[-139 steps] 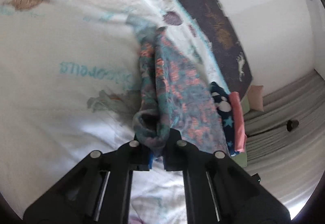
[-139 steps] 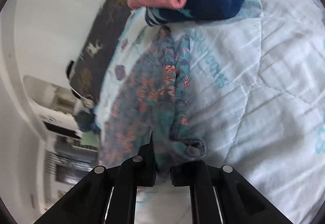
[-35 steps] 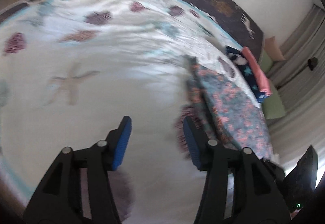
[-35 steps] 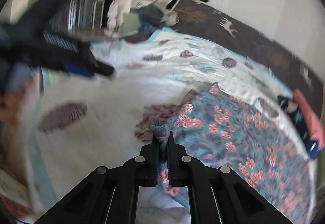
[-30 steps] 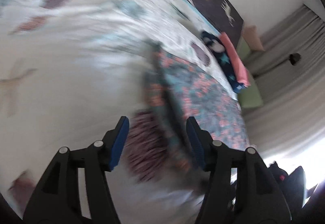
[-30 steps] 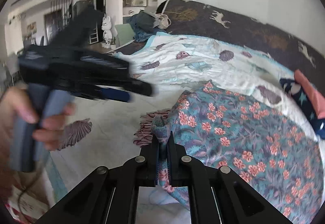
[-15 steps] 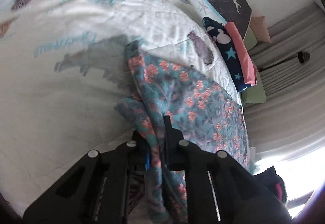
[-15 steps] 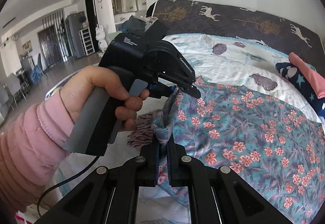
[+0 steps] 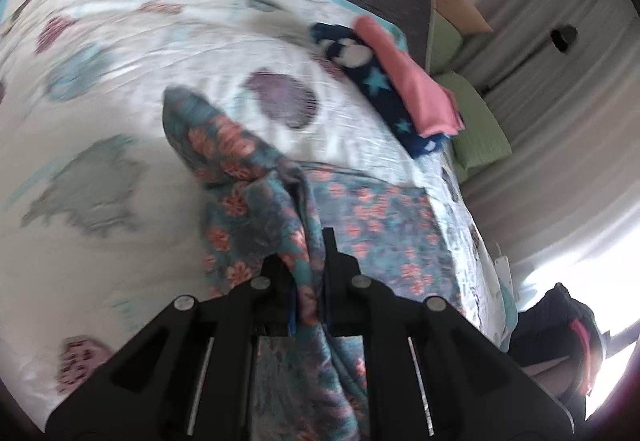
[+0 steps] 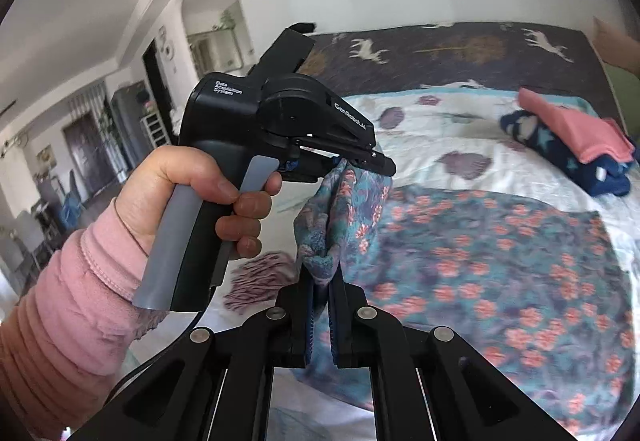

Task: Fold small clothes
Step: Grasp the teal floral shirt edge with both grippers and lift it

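With both tools clamped on one edge of the floral garment (image 10: 480, 261), lifted above the bed (image 10: 440, 129), carry that edge over evenly, keeping corners level.

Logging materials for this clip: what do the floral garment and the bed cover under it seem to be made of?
Floral garment: soft, thin woven or knit fabric, matte; it drapes and bunches limply where both grippers pinch it, with a fuzzier rolled edge. Exact fibre unclear.
Bed cover: quilted printed textile, probably cotton-like; stitched lines and puffed panels show, with a slight sheen.
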Tool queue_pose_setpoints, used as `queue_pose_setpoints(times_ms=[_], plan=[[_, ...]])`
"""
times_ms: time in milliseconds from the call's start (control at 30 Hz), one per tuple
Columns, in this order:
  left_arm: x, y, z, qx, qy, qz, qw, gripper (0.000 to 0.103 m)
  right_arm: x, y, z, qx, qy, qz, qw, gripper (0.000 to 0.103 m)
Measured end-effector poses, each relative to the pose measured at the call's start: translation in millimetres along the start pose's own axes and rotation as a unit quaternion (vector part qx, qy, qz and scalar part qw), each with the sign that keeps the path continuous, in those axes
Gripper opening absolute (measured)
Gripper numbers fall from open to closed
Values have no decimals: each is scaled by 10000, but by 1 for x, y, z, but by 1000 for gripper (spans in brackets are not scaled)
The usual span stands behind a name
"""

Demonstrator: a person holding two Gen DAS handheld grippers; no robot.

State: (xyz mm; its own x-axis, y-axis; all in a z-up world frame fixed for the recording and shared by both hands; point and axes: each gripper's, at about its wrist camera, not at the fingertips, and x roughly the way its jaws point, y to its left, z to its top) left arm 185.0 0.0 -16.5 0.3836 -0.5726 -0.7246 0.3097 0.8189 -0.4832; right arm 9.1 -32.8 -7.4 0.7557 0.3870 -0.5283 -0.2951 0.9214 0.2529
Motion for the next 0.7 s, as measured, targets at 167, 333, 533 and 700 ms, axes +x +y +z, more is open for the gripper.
queue_pose_setpoints(times_ms=[167, 333, 533, 700], plan=[[31, -54, 2, 485, 183, -158, 9985, 11, -28, -45, -4, 501, -136, -199, 9985, 5], [73, -106, -7, 993, 522, -253, 9934, 11, -57, -84, -16, 839, -220, -596, 9944, 5], [117, -147, -24, 1262, 992, -322, 9865, 11, -81, -130, -44, 1510, -33, -921, 9842, 5], [131, -180, -30, 1476, 1091, -414, 9821, 11, -99, -152, -56, 1858, -137, -1104, 9763, 5]])
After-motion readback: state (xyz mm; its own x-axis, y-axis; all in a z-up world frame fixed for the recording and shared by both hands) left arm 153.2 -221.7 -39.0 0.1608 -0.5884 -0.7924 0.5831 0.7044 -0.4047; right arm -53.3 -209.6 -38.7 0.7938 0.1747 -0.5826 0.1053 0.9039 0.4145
